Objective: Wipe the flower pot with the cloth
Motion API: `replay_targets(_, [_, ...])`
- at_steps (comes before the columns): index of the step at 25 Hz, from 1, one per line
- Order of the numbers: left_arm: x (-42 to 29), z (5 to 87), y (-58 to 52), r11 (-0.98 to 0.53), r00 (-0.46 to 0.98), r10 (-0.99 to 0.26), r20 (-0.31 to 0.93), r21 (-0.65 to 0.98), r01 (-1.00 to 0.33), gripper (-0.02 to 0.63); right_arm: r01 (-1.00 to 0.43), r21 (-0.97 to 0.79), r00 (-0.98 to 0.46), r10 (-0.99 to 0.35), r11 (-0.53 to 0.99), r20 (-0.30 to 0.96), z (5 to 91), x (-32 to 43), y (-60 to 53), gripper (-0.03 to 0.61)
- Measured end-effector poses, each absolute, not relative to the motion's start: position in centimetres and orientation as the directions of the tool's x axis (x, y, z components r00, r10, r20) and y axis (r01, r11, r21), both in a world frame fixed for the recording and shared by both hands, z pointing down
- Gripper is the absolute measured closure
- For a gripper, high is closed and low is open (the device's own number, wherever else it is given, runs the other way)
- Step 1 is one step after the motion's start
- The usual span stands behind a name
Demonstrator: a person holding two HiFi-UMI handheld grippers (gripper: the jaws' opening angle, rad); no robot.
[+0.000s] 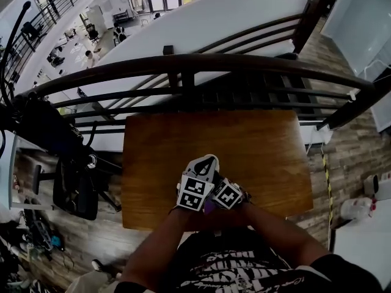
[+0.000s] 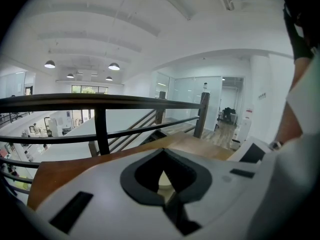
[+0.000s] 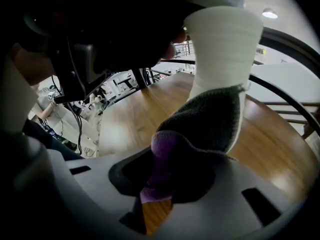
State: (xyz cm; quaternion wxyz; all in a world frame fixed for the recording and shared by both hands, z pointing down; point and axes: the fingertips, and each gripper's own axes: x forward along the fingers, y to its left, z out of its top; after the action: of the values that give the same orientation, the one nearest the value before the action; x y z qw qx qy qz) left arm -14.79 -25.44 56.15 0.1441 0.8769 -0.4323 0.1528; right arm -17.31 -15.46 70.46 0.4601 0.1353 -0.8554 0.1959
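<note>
— What does the right hand-held gripper [image 3: 155, 199] have?

— A grey and purple cloth [image 3: 200, 129]. The jaws are closed partway on it, with the cloth bunched between them, and its free end lies against the side of the white flower pot [image 3: 222, 49].

— Where is the pot?

— Just ahead of that gripper. Its upper end runs into the left hand-held gripper [image 2: 165, 183], whose jaws are clamped on a pale bit of it. The two grippers sit side by side over the near edge of the brown table [image 1: 263, 157].

— And beyond?

— A dark railing [image 1: 244, 66] runs along the table's far edge, with a lower floor past it.
</note>
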Motion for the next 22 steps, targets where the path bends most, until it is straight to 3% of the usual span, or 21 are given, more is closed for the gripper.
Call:
replay_targets(10, [-14.1,56.8,-25.5,-0.596,0.602,-0.696,0.391,0.151,-0.788,0.615,-0.364,-0.248,-0.573,-0.006,0.898,0.820,71.2,-19.5,-14.7,0.488])
replay_targets(22, [-14.6,56.9,-25.6,-0.599,0.585,-0.710,0.393,0.100,-0.795,0.615,-0.411,-0.206,-0.526,-0.046,0.888,0.849,71.6,-14.4,-17.2,0.488])
